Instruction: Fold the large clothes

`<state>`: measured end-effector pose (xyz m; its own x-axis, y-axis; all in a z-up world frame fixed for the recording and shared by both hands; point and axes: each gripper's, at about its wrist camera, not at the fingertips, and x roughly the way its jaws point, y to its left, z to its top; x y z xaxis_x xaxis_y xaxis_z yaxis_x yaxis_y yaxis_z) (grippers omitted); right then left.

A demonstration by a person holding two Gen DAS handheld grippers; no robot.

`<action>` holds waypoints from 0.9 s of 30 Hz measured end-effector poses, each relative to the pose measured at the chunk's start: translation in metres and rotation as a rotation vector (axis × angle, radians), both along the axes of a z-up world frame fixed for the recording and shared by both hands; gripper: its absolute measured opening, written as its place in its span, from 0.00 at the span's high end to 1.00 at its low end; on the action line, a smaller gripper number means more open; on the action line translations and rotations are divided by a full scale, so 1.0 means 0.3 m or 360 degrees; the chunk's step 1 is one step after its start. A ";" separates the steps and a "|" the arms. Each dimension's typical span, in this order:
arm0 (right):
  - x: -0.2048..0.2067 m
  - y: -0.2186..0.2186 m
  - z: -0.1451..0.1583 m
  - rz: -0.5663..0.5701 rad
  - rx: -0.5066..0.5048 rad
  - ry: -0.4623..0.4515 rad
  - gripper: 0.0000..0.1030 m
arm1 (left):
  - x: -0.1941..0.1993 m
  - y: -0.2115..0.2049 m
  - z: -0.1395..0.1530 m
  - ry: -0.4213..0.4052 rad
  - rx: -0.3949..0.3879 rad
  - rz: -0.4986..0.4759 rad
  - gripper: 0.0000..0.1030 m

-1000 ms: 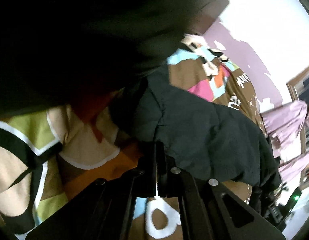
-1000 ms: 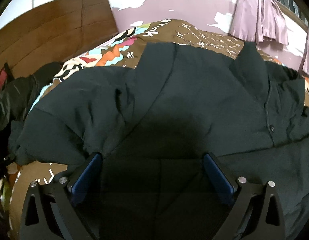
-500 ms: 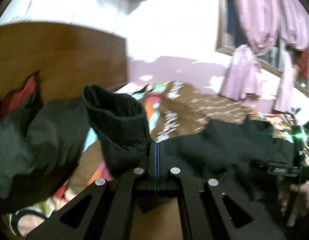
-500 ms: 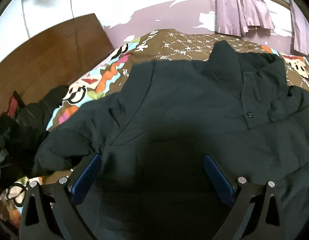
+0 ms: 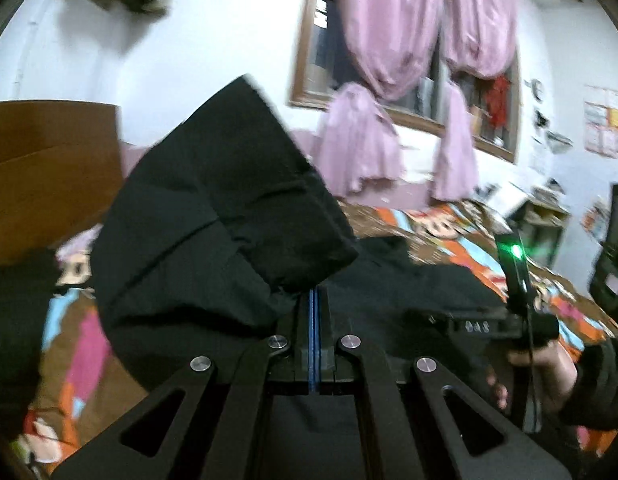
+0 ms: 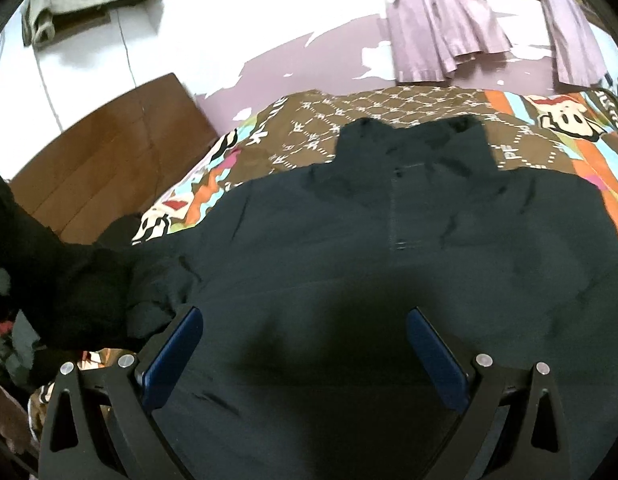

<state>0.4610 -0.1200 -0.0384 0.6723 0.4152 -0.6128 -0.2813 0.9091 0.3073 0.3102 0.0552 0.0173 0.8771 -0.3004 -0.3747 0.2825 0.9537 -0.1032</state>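
Sleeve (image 5: 225,216) now lifted off bed (image 6: 389,108), above jacket (image 6: 389,240) | left gripper (image 5: 313,300) fingers clenched on it | right gripper (image 6: 305,344) fingers released | fold-in next.

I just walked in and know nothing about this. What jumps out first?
A big dark jacket lies spread, collar up, over a bright cartoon bedspread. The left gripper is clamped on the jacket's sleeve, lifted clear of the bed, while the right gripper hovers open above the jacket. Pink curtains hang behind.
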 end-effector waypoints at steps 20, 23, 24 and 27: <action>-0.045 -0.431 -0.067 -0.0058 0.0702 0.0234 0.25 | 0.165 -0.437 -0.297 0.0581 0.0240 -0.0405 1.00; -0.031 -0.406 -0.125 -0.0054 0.0680 0.0393 0.39 | 0.182 -0.435 -0.309 0.0606 0.0256 -0.0409 1.00; -0.029 -0.397 -0.144 -0.0052 0.0684 0.0429 0.40 | 0.181 -0.431 -0.306 0.0611 0.0260 -0.0415 1.00; -0.026 -0.377 -0.169 -0.0027 0.0717 0.0466 0.42 | 0.163 -0.448 -0.338 0.0632 0.0253 -0.0465 1.00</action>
